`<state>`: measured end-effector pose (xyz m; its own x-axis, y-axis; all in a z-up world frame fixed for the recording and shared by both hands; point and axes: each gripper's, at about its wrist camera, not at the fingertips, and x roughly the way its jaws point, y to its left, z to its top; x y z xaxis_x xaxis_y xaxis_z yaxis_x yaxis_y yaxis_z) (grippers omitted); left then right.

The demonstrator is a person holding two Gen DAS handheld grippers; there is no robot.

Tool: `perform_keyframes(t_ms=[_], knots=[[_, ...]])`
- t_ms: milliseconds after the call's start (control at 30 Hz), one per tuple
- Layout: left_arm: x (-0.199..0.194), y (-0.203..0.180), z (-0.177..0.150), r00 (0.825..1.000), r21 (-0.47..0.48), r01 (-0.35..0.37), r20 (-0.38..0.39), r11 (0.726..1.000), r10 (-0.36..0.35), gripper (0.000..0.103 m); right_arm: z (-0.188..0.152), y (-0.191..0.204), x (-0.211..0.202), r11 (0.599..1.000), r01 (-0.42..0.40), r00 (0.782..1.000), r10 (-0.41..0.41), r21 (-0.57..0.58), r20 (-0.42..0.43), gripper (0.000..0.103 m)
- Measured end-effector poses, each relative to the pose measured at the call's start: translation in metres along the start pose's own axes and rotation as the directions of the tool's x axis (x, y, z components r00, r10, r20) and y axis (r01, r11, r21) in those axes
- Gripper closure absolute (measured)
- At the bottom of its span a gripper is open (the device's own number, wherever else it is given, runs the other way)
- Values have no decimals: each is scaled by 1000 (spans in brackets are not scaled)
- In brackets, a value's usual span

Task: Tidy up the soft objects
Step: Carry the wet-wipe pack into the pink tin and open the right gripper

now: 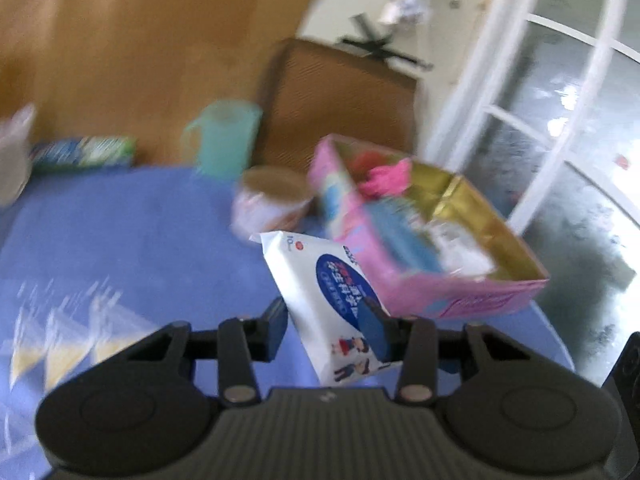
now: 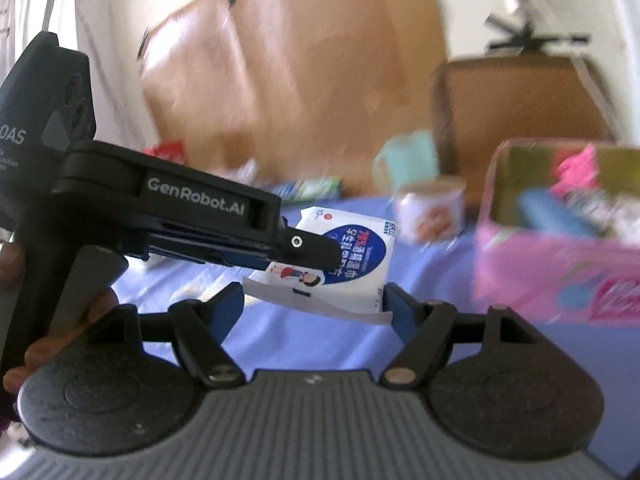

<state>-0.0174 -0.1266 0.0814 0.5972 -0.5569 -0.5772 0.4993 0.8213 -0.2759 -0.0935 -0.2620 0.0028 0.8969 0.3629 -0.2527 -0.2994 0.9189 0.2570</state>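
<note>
A white wipes pack (image 1: 328, 280) with a blue oval label hangs tilted above the blue tablecloth (image 1: 140, 240), and my left gripper (image 1: 324, 312) is shut on its lower half. Right behind it stands a pink box (image 1: 460, 296) with a gold lining, holding a pink fluffy item (image 1: 388, 178) and other soft packs. In the right wrist view the left gripper (image 2: 332, 252) comes in from the left, still holding the wipes pack (image 2: 360, 248). My right gripper (image 2: 314, 300) stands open just below the pack. The pink box (image 2: 560, 272) is at the right.
A teal cup (image 1: 224, 136), a round tub (image 1: 272, 200) and a green pack (image 1: 84, 152) stand along the table's far side. A brown chair back (image 1: 340, 100) rises behind them. Glass doors are at the right. A hand (image 2: 96, 304) grips the left tool's handle.
</note>
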Motion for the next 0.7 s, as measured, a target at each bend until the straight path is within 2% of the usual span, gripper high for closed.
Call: perform_keyframes(t_ms=[100, 200, 233, 267, 300, 333, 367, 400, 433, 467, 533, 633, 700], knots=[[22, -33, 22, 998, 72, 62, -4, 995, -62, 63, 11, -18, -13, 995, 102, 993, -101, -10, 66, 25], [51, -67, 38, 995, 152, 96, 2, 984, -97, 58, 20, -43, -21, 978, 207, 972, -205, -2, 114, 25], [63, -78, 43, 995, 178, 101, 5, 979, -103, 45, 23, -51, -21, 971, 239, 963, -238, 2, 125, 25], [77, -89, 48, 996, 212, 82, 9, 974, -85, 22, 27, -60, -19, 960, 281, 950, -278, -1, 140, 25], [88, -96, 50, 999, 237, 27, 28, 971, -35, 15, 31, -68, -13, 943, 332, 932, -326, -15, 158, 25], [98, -103, 50, 998, 251, -50, 56, 967, 38, 12, 32, -77, -7, 917, 397, 906, -386, -36, 171, 25], [105, -108, 50, 994, 261, -105, 64, 960, 91, 12, 33, -89, 6, 872, 485, 867, -471, -61, 165, 24], [111, -110, 51, 993, 262, -117, 53, 958, 106, 13, 33, -100, 12, 837, 542, 838, -530, -78, 132, 19], [113, -108, 49, 994, 238, -107, 39, 965, 100, 13, 32, -111, 14, 826, 560, 827, -553, -62, 99, 20], [111, -105, 47, 995, 214, -94, 34, 972, 89, 13, 31, -120, 8, 831, 556, 828, -553, -14, 88, 21], [107, -97, 41, 996, 205, -89, 29, 975, 85, 11, 26, -128, -8, 852, 521, 845, -524, 58, 106, 21], [103, -89, 38, 991, 201, -133, 23, 970, 131, 10, 19, -122, -20, 842, 536, 835, -539, 55, 111, 21], [99, -84, 37, 989, 185, -146, 16, 972, 145, 10, 17, -121, -27, 851, 516, 845, -524, 94, 106, 21]])
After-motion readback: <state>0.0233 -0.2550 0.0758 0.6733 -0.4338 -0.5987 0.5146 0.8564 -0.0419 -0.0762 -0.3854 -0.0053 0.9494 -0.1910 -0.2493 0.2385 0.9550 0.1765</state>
